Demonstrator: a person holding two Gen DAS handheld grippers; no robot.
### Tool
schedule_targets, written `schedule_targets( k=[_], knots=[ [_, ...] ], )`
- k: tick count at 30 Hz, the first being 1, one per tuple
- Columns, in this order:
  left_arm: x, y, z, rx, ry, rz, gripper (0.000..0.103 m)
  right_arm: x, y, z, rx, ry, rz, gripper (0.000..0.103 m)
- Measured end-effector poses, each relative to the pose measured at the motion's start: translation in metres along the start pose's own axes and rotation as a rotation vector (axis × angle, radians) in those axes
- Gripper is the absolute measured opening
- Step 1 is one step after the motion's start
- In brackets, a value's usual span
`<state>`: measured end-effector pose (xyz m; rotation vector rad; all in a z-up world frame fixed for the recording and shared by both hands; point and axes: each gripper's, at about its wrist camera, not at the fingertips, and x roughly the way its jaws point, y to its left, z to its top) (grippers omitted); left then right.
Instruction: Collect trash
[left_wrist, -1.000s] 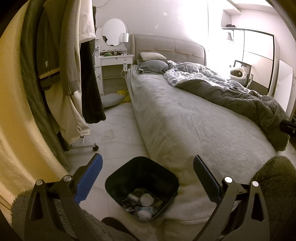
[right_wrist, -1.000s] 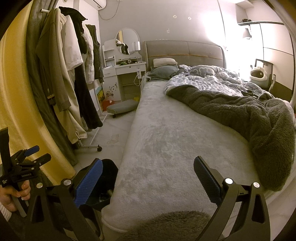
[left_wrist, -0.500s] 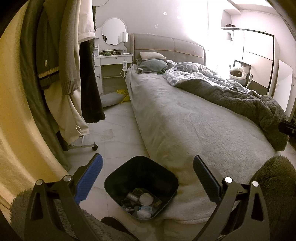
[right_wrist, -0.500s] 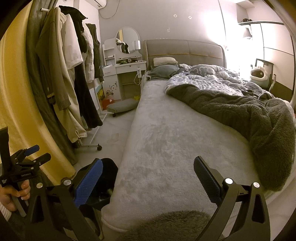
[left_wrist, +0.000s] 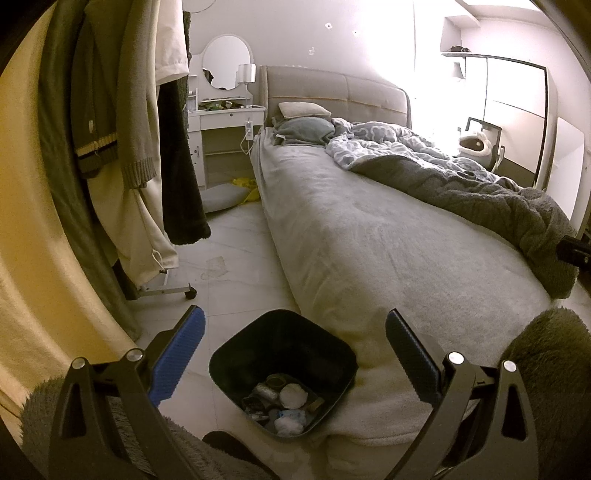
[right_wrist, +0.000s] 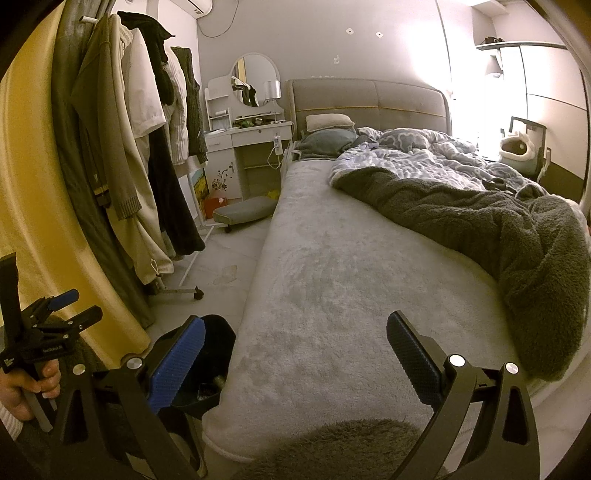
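Note:
A black square trash bin (left_wrist: 325, 350) stands on the floor against the foot corner of the bed, with crumpled tissues and wrappers (left_wrist: 291, 397) at its bottom. My left gripper (left_wrist: 293, 354) hangs open just above and in front of the bin, nothing between its fingers. In the right wrist view, my right gripper (right_wrist: 295, 356) is open and empty over the grey bed cover (right_wrist: 332, 295); the bin (right_wrist: 218, 362) shows partly behind its left finger. The left gripper (right_wrist: 59, 314), held by a hand, appears at the left edge there.
A clothes rack on wheels (left_wrist: 173, 290) with hanging coats (left_wrist: 122, 129) lines the left side. A rumpled dark blanket (right_wrist: 517, 240) covers the bed's right half. A white dressing table (right_wrist: 255, 147), a floor cushion (right_wrist: 245, 212) and yellow litter (left_wrist: 245, 184) sit at the far end.
The left wrist view has shifted slightly, so the bin sits a touch lower left. The right gripper barely moved. Both stay open.

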<state>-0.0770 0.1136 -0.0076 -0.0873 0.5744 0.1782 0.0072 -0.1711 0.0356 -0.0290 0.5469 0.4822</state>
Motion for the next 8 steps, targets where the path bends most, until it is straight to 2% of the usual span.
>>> schedule_targets(
  k=[8],
  knots=[
    [-0.0007, -0.0061, -0.0075, 0.026, 0.008, -0.005, 0.1, -0.0002, -0.0008, 0.0006, 0.0, 0.0, 0.001, 0.1]
  ],
)
